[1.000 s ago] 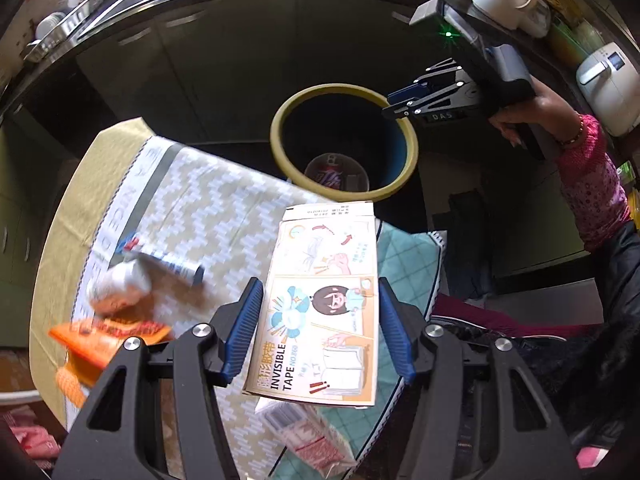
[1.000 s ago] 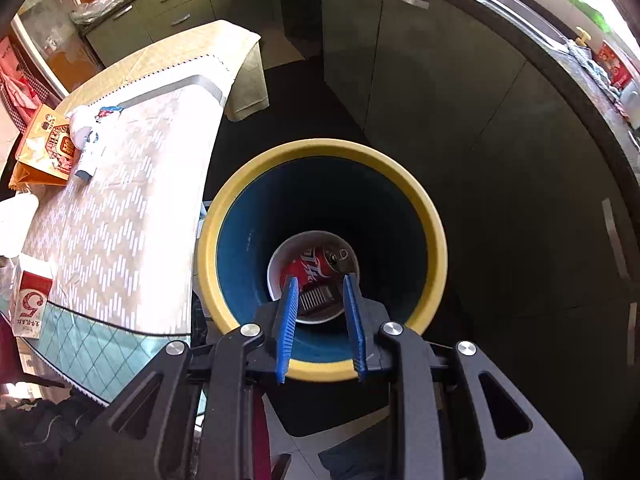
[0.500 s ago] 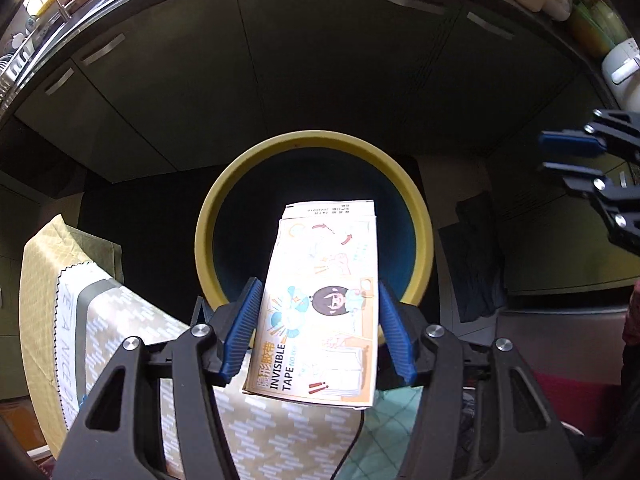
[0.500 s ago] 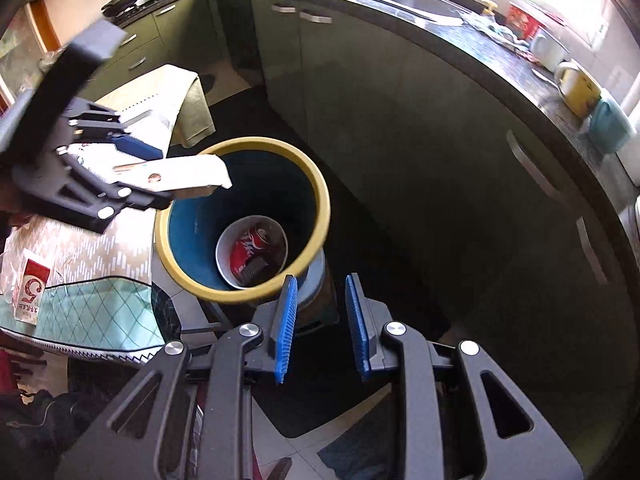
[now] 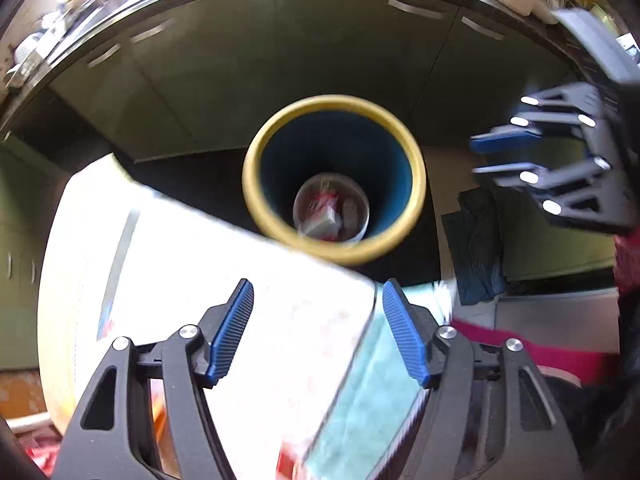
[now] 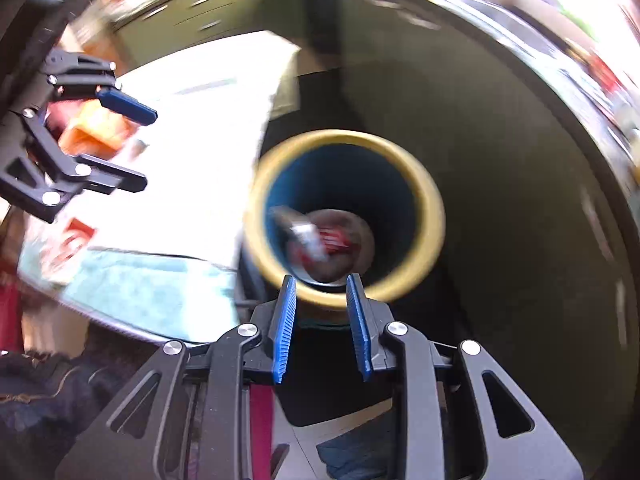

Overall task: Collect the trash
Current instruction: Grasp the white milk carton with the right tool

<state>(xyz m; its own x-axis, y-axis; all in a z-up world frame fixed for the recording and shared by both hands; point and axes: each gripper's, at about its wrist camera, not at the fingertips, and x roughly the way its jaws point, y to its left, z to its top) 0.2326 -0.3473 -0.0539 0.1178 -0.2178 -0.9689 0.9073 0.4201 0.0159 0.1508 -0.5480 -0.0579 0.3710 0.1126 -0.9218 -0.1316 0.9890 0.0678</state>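
Observation:
A blue bin with a yellow rim [image 5: 334,105] stands on the floor by the table; it also shows in the right wrist view [image 6: 434,216]. Trash lies at its bottom [image 5: 330,216], red and grey, blurred. My left gripper [image 5: 318,330] is open and empty above the table edge. My right gripper [image 6: 322,325] is open and empty, hovering near the bin's rim. Each gripper shows in the other's view: the right one [image 5: 506,156], the left one [image 6: 124,146].
The table [image 5: 224,280] with a pale cloth and a teal mat [image 6: 160,292] lies left of the bin. An orange packet [image 6: 96,130] lies on it. Dark green cabinets [image 5: 280,60] stand behind the bin under a cluttered counter.
The left gripper opened and the tape box is gone from it; a box-like item now lies in the bin. The left gripper pulled back over the table. The right gripper swung back toward the bin.

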